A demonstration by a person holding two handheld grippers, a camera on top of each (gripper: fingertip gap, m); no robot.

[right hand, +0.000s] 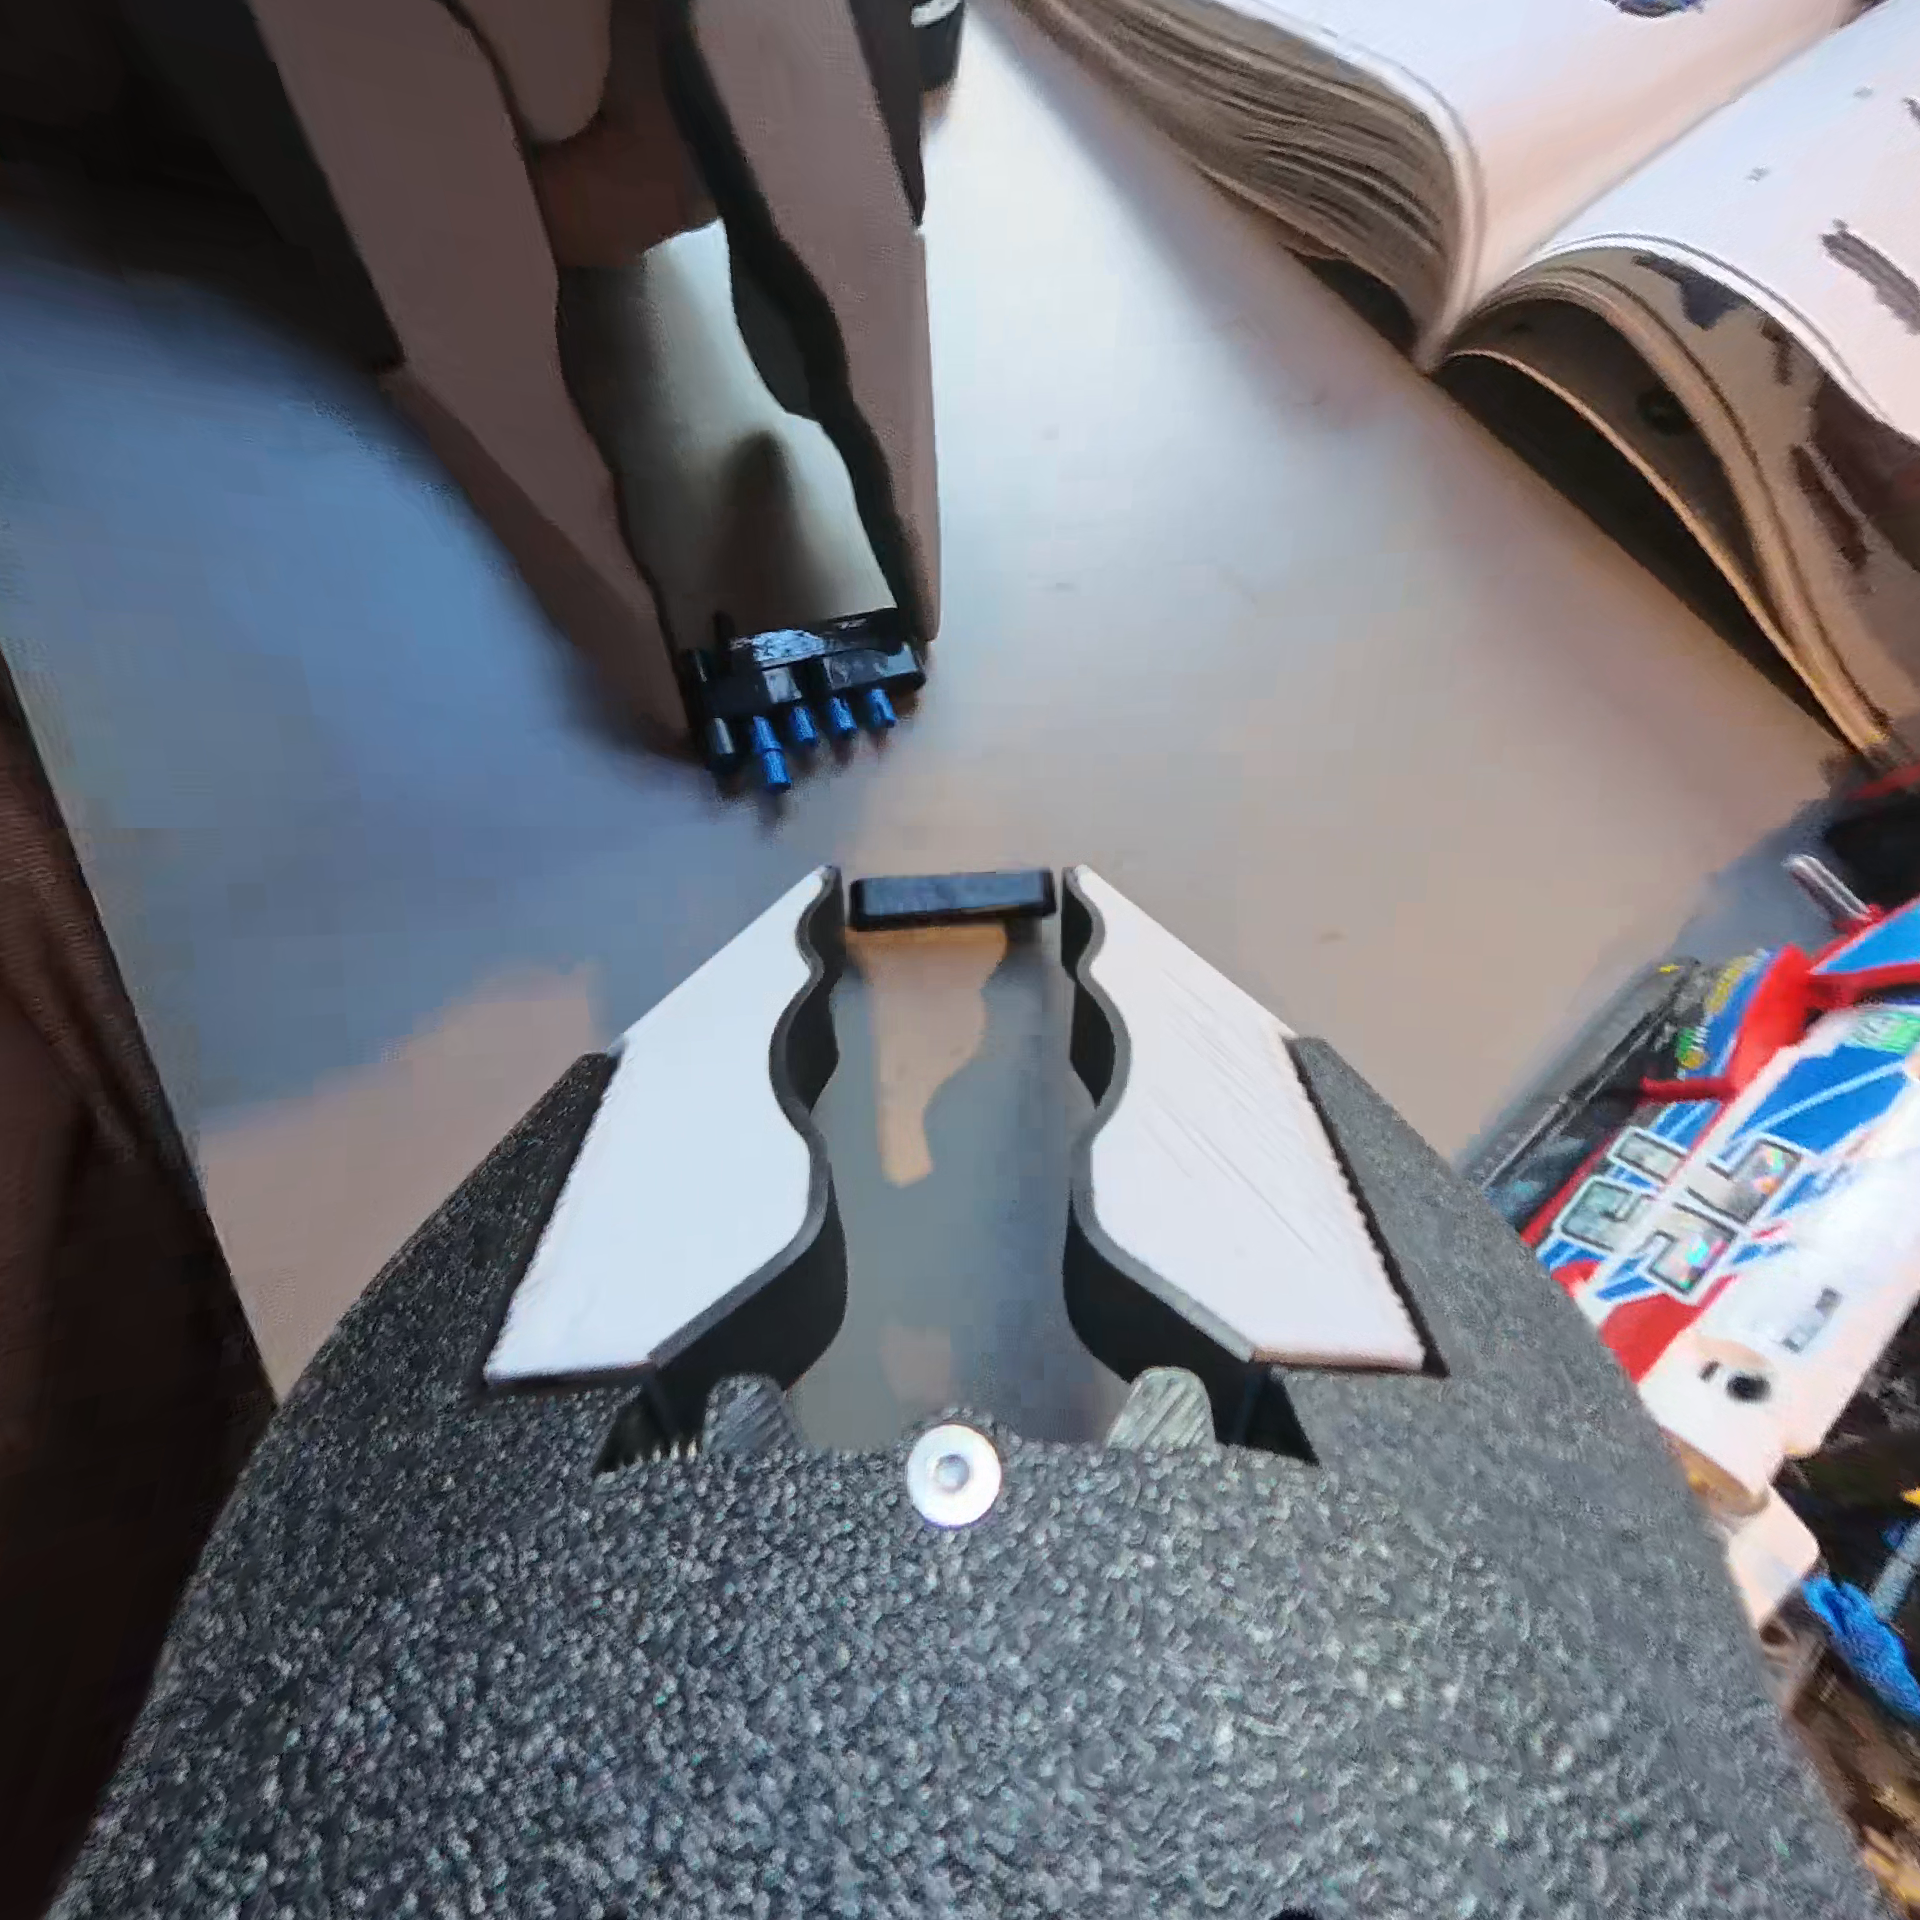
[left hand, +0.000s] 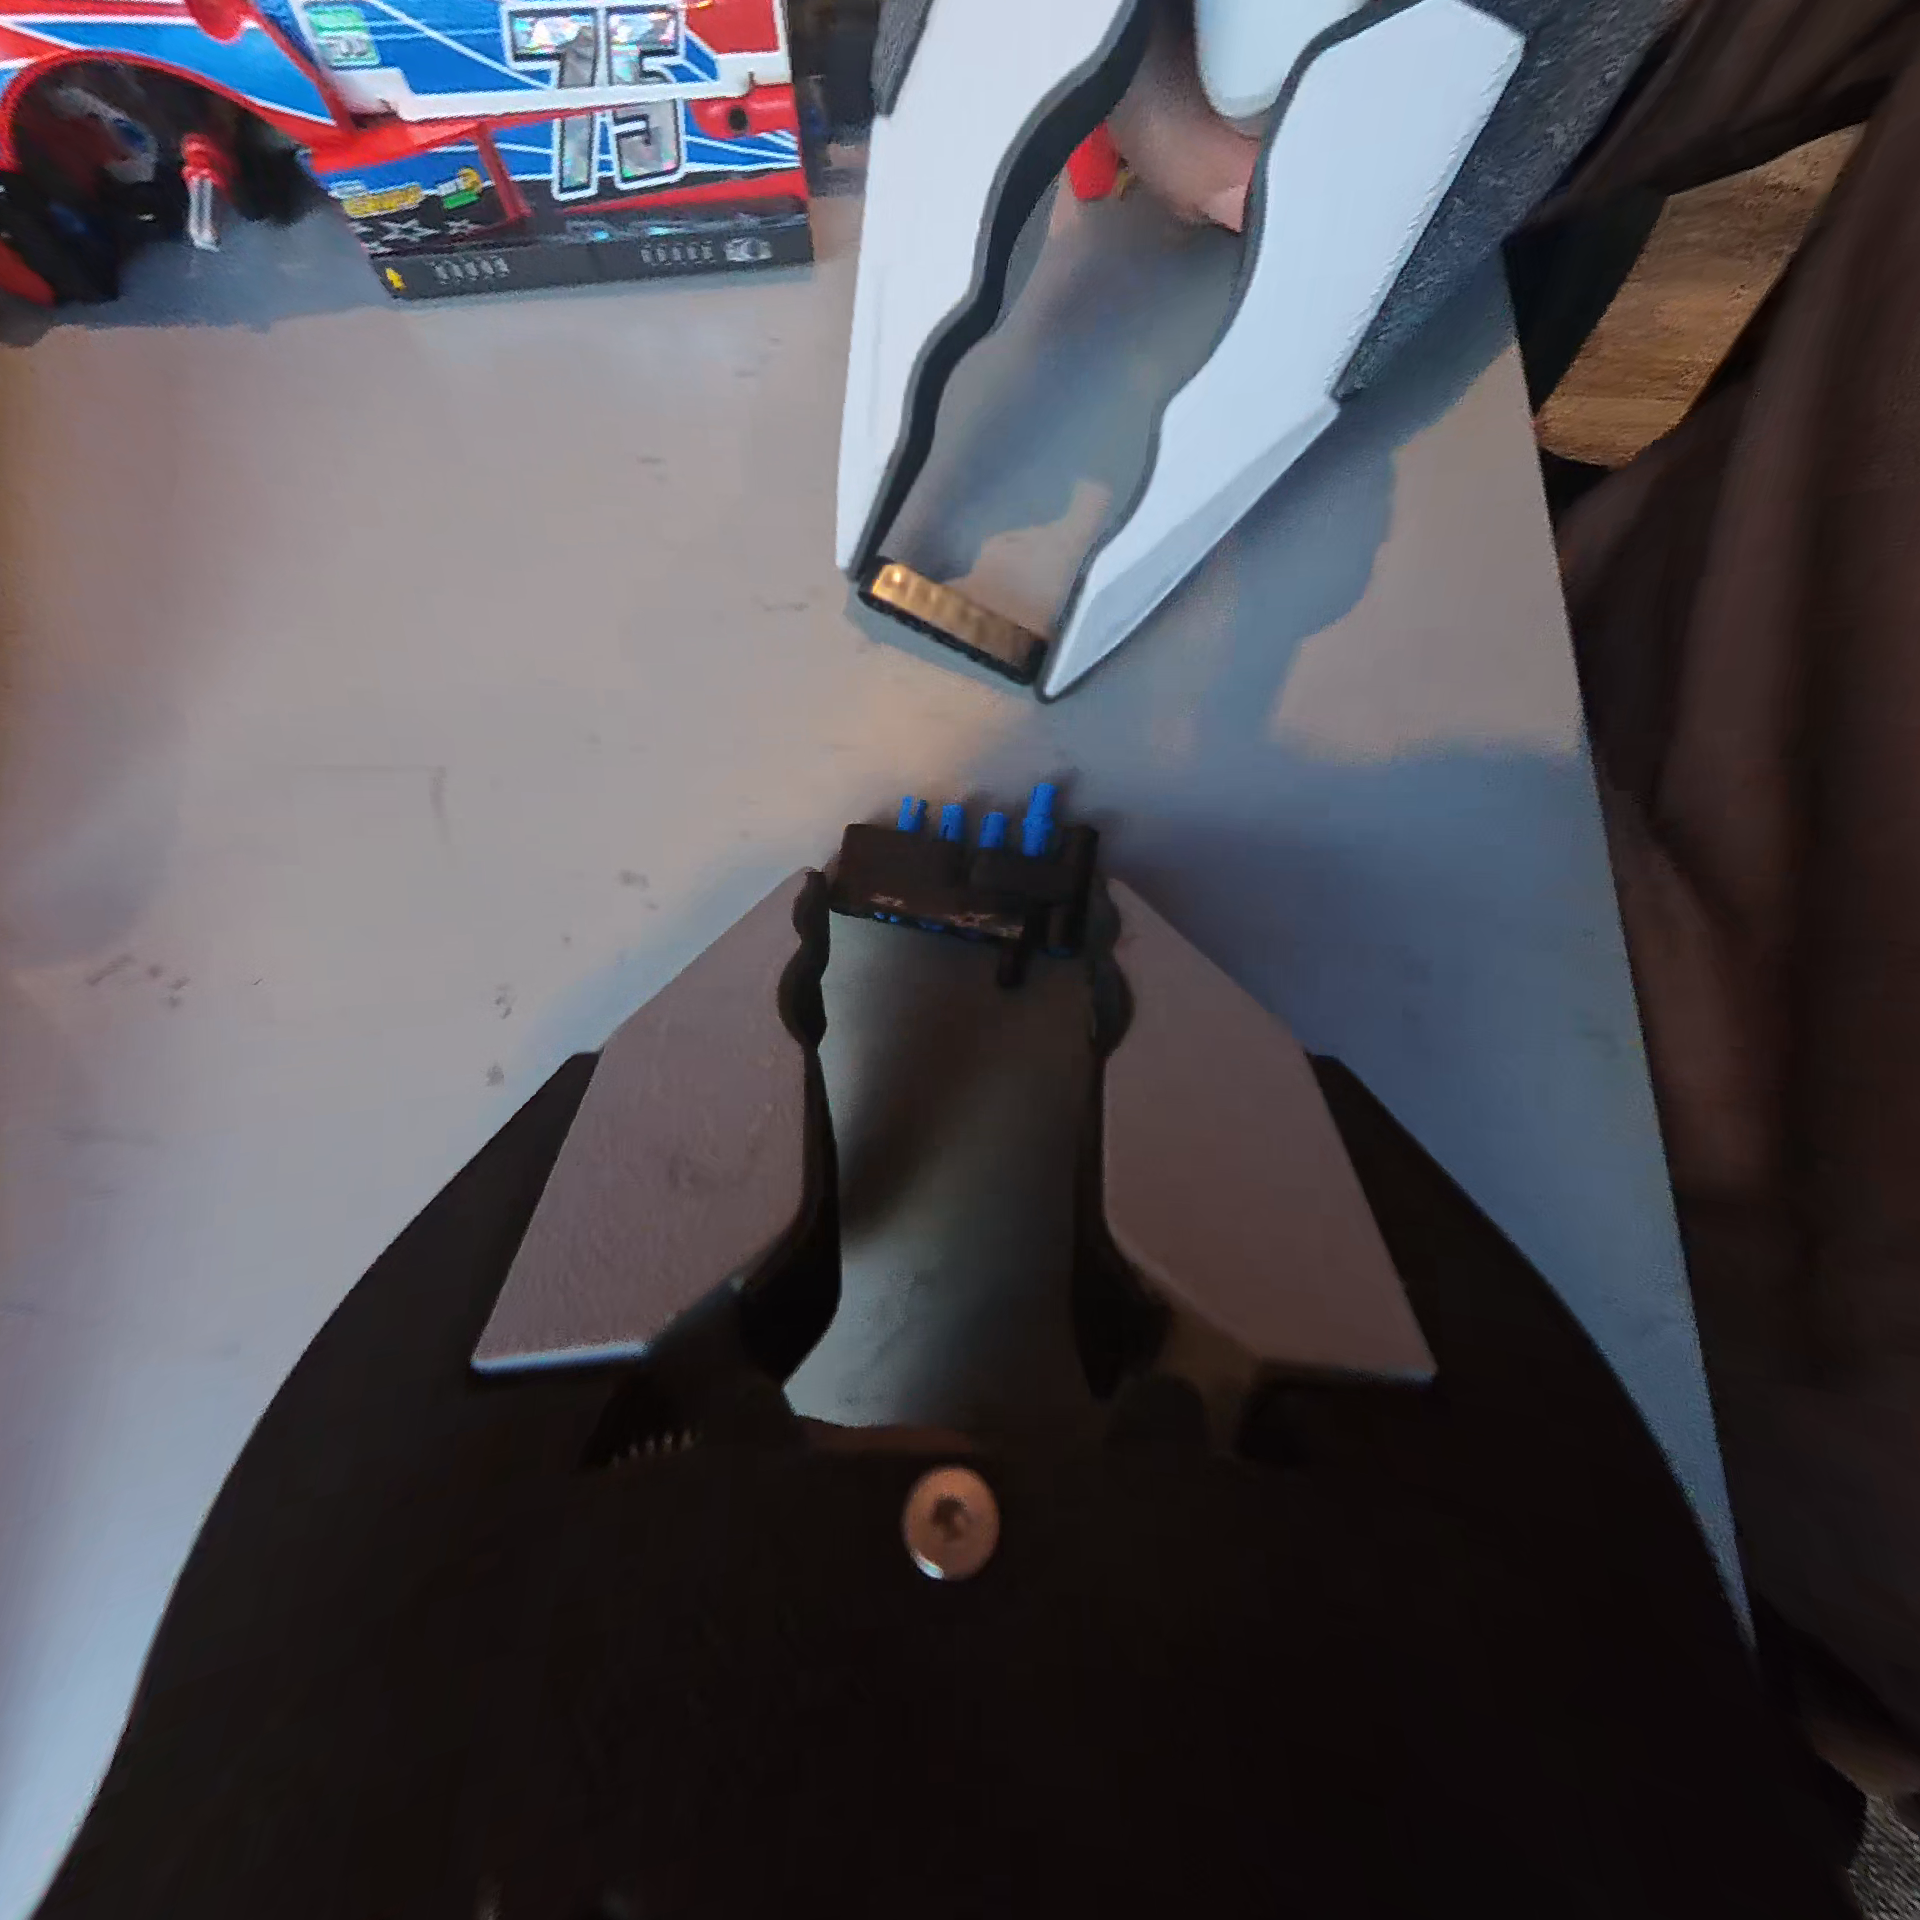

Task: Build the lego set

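Note:
My left gripper point(left hand: 956, 914) is shut on a black lego assembly with several blue pins point(left hand: 966, 868) sticking out ahead of it, held just above the grey table point(left hand: 416, 675). My right gripper point(right hand: 951, 899) is shut on a flat black lego beam point(right hand: 951, 896). In the left wrist view the right gripper point(left hand: 956, 623) faces mine with the beam point(left hand: 951, 618) between its tips, a short gap from the pins. In the right wrist view the left gripper point(right hand: 800, 665) holds the pinned assembly point(right hand: 800, 691) up and to the left, apart from the beam.
A red, white and blue lego race car point(left hand: 135, 135) and its box point(left hand: 582, 156) stand at the far left of the table; the car also shows in the right wrist view point(right hand: 1745, 1174). An open instruction book point(right hand: 1507, 208) lies nearby. A person's dark sleeve point(left hand: 1766, 727) is at the table's right edge. One gripper's finger ends stand about 5 cm off the other's.

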